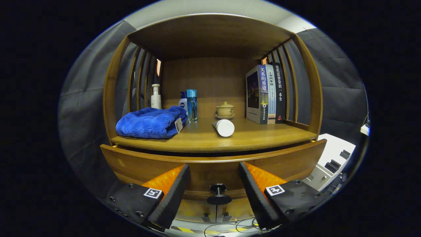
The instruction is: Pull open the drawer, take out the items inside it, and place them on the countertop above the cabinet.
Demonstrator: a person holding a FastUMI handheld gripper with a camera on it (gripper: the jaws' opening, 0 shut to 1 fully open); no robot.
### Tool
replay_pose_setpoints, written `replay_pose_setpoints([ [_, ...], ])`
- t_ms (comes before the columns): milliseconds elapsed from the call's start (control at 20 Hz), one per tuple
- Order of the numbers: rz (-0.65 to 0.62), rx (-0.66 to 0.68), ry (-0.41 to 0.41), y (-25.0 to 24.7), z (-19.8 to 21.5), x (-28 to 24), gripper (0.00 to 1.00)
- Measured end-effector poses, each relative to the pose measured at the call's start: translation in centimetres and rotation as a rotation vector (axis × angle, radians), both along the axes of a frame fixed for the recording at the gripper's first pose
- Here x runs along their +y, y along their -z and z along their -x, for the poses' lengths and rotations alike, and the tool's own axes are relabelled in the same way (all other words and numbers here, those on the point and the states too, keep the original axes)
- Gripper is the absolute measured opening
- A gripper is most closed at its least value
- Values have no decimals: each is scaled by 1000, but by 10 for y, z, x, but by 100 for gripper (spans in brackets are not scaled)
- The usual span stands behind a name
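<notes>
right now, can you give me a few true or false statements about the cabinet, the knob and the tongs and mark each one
1. The tongs are open, with the dark round drawer knob in the gap between the fingers. True.
2. Both fingers press on the knob. False: each finger stands clear of it.
3. The fluffy blue folded towel lies on the wooden countertop, by the white pump bottle. True.
4. The white cylindrical tube stands upright. False: it lies on its side, ahead of the beige lidded teacup.
5. The row of upright books stands beside the towel. False: the books stand at the opposite end of the countertop.
6. The wooden drawer front carries the knob. True.
</notes>
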State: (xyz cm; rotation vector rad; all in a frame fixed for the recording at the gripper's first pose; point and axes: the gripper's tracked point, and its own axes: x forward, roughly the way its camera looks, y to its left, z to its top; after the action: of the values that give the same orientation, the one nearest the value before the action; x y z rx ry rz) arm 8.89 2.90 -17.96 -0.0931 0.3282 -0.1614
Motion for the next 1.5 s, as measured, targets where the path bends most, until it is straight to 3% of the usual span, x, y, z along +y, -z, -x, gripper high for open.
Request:
replay_pose_setpoints([
  [300,-1,-2,4,3,-19,-2,99],
  [550,14,-15,-20,-8,0,2,98],
  [1050,-2,-109,-145,-143,111,18,97],
  [1500,2,-169,-133,-224,191,-9,97],
])
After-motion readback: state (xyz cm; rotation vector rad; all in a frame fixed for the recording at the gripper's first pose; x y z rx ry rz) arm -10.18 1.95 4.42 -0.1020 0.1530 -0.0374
